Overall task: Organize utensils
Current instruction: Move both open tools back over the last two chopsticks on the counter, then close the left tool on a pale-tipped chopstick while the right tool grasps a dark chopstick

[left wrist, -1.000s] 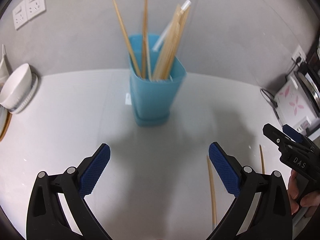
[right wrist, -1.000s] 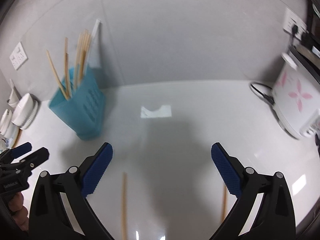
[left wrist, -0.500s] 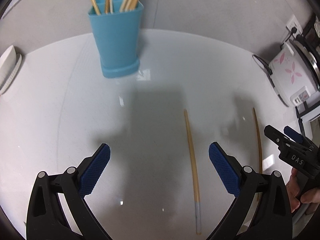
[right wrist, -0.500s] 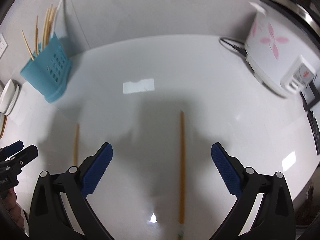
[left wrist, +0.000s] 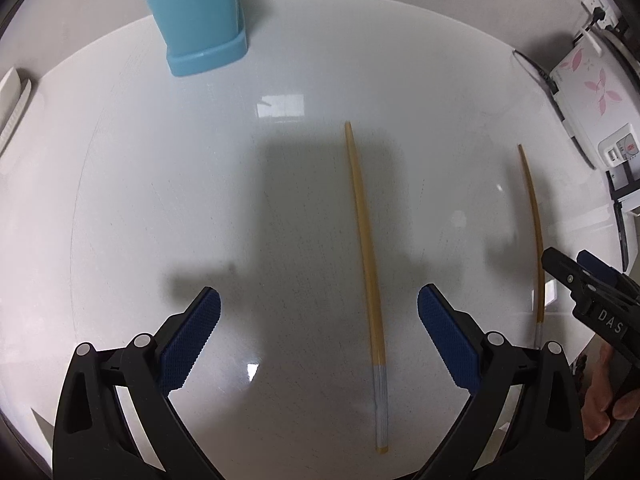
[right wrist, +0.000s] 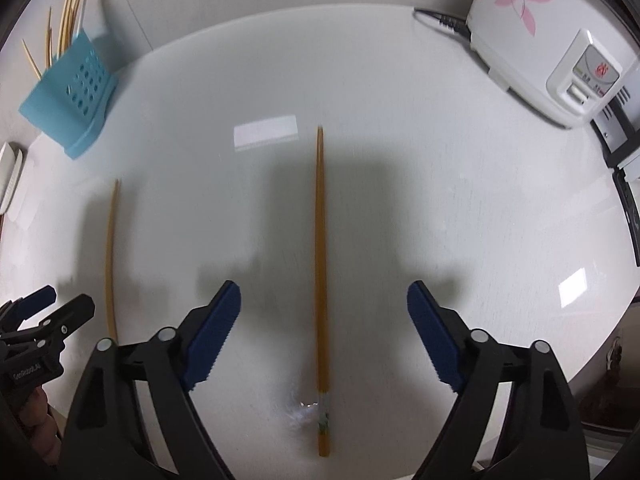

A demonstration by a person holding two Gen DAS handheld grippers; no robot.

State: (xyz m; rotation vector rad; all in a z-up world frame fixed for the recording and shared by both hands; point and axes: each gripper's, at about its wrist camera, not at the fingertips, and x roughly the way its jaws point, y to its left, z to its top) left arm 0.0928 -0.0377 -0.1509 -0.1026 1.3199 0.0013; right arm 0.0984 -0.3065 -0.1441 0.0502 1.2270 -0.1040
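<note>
Two wooden chopsticks lie apart on the white counter, pointing away from me. In the left wrist view my left gripper [left wrist: 319, 328] is open above one chopstick [left wrist: 366, 248], which runs between the fingers nearer the right one; the second chopstick [left wrist: 534, 220] lies further right. In the right wrist view my right gripper [right wrist: 323, 330] is open and straddles that second chopstick [right wrist: 321, 264]; the first chopstick [right wrist: 110, 256] lies to its left. The blue utensil holder [right wrist: 70, 100] with several chopsticks stands at the back left, and shows in the left wrist view [left wrist: 196, 12].
A white rice cooker [right wrist: 536, 40] with pink flowers and its cord stand at the back right. White dishes [left wrist: 12, 100] sit at the far left edge. The counter's front edge runs just under both grippers.
Both grippers have tilted down and drawn back from the holder towards the counter front. Each chopstick now lies between a gripper's open fingers. Nothing has been gripped.
</note>
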